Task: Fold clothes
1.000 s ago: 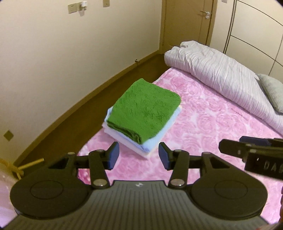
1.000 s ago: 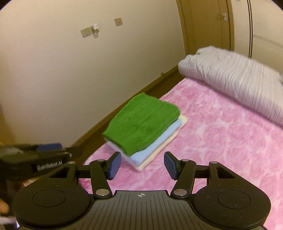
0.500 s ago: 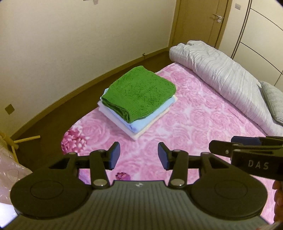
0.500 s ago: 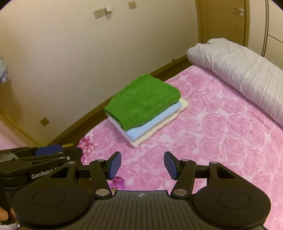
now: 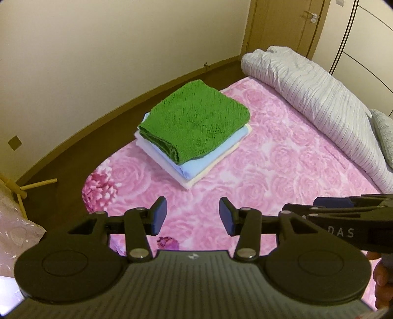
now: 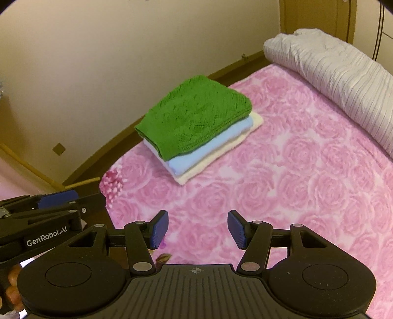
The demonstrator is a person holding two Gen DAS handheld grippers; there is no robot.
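1. The folded clothes (image 5: 194,127) sat in a neat stack near the bed's corner by the wall: a green knit (image 6: 194,120) on top, a pale blue piece (image 5: 208,159) under it, a cream one (image 6: 216,157) at the bottom, all on the pink rose bedspread (image 5: 282,171).
2. The left gripper (image 5: 192,218) hung over the bedspread well short of the stack, its blue pads spread apart with nothing between them.
3. The right gripper (image 6: 197,229) hung likewise, fingers released and empty.
4. Only the left view showed the door handle (image 5: 310,17), the grey pillow (image 5: 384,132) beside the rolled white duvet (image 5: 319,103), and a wooden rack (image 5: 29,186) on the floor.
5. Only the right view showed the other tool's "GenRobot.AI" lettering (image 6: 46,239).
6. Compared with a second before, both grippers had dipped lower and tilted down; the stack lay further ahead in view, and more bedspread showed in front of it.
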